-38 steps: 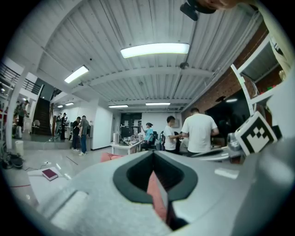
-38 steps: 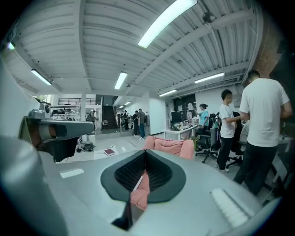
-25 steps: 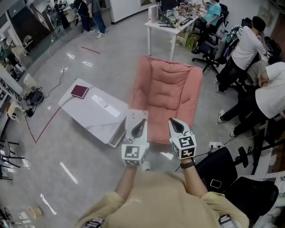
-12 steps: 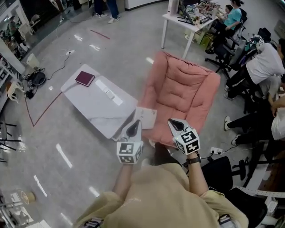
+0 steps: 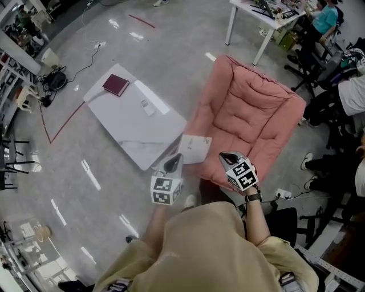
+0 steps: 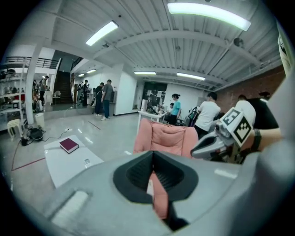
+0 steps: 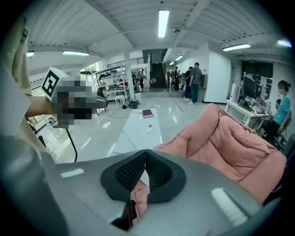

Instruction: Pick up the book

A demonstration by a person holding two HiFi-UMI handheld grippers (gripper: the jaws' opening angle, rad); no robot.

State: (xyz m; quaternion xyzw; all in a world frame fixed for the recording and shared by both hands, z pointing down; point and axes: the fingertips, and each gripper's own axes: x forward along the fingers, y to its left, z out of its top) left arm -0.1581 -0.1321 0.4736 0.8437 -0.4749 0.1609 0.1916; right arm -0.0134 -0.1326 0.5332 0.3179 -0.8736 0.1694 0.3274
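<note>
Open lab with cluttered desk (image 5: pixel 242 5), shelving (image 7: pixel 110 77)

Bright, even light from ceiling tube lamps (image 6: pixel 208 10) leaves white glare streaks on the glossy floor (image 5: pixel 74 171); shadows are faint. Both gripper views bulge fisheye-like, with black corners (nearest parts look soft).

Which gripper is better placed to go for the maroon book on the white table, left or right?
Left, probably. The left gripper sits toward the white table, nearer the maroon book; the right gripper hangs before the pink chair. Both are shut, empty and far from the book.
</note>
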